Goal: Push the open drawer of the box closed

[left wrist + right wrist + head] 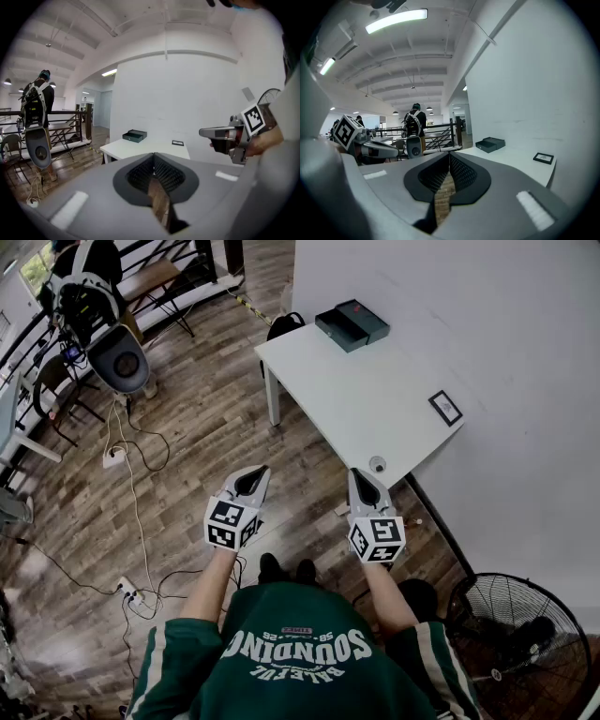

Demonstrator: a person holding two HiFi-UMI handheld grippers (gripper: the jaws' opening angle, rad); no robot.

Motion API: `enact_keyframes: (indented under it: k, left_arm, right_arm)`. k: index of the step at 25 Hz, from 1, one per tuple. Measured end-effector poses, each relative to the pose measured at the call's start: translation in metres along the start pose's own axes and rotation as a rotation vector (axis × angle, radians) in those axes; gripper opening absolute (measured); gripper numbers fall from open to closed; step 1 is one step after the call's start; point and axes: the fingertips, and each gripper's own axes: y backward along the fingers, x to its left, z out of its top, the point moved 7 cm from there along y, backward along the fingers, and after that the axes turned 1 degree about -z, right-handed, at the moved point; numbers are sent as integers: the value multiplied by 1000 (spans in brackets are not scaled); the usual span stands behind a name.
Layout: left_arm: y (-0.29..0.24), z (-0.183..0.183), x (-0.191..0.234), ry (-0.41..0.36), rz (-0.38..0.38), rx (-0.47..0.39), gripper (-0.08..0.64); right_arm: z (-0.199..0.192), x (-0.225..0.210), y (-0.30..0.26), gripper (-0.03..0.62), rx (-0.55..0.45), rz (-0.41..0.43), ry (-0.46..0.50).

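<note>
Standing back from the white tabletop [356, 404], the person holds both tools out in front, side by side with a gap between them, and neither is near the task's thing. The left tool [153, 158] has its jaws pressed together with nothing between them; only the wood floor [187, 427] shows through the slot behind the tips. The right tool [449, 158] is likewise closed tight and empty. Both point roughly toward the tabletop, tipped slightly downward.

The dark box [364, 319] sits at the far end of the tabletop, close to the white wall [487, 334] and well apart from both tools. Its drawer [333, 329] stands pulled out, projecting from the box body toward the left of the head view. A small black frame [445, 407] lies flat on the wall side of the tabletop, and a small round object [377, 464] rests close to the near corner. A black fan [520, 634] stands on the floor to the person's right. In the left gripper view another person [37, 108] with a backpack stands by a railing across the room.
</note>
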Motion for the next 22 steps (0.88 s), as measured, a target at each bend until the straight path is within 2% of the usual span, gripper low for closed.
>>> enact_keyframes:
  k: [9, 22]
  left_arm:
    - [4, 0, 21, 13, -10, -11, 52]
    - [21, -10, 85, 13, -42, -18, 52]
  right_arm:
    - [-1, 19, -14, 2, -3, -13, 7]
    - [-5, 69, -47, 2, -18, -63, 3]
